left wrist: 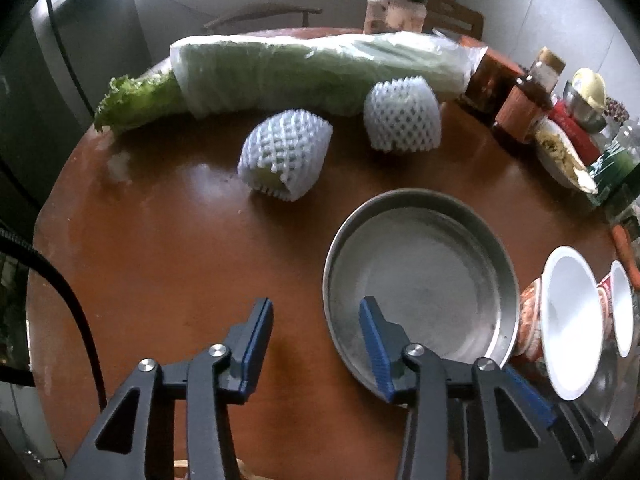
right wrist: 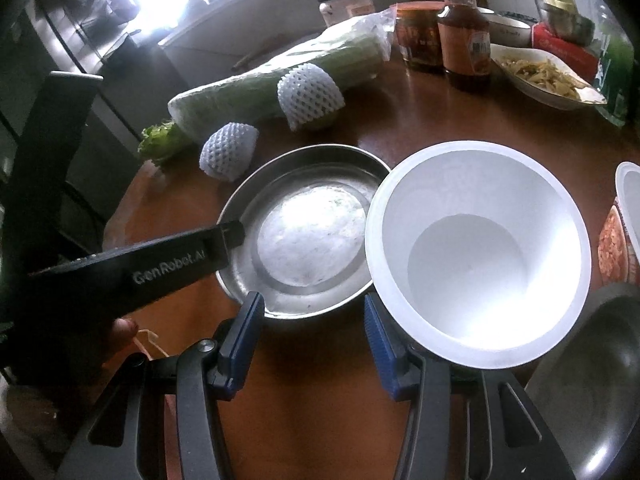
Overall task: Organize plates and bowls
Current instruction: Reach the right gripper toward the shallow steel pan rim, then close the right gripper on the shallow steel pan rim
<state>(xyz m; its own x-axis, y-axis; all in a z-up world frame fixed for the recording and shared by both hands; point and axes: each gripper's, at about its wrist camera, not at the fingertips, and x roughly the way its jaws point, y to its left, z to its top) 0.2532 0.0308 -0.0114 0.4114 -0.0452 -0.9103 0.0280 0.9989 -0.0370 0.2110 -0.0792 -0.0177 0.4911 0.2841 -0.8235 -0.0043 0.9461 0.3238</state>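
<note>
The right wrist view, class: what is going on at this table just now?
A person is sorting dishes on a round wooden table with two handheld claws. Both are open and hold nothing. The right claw hovers between the steel plate and a white paper bowl, its right finger beside the bowl's rim. The left claw hangs over the steel plate's near edge. A second paper bowl waits at the right.
</note>
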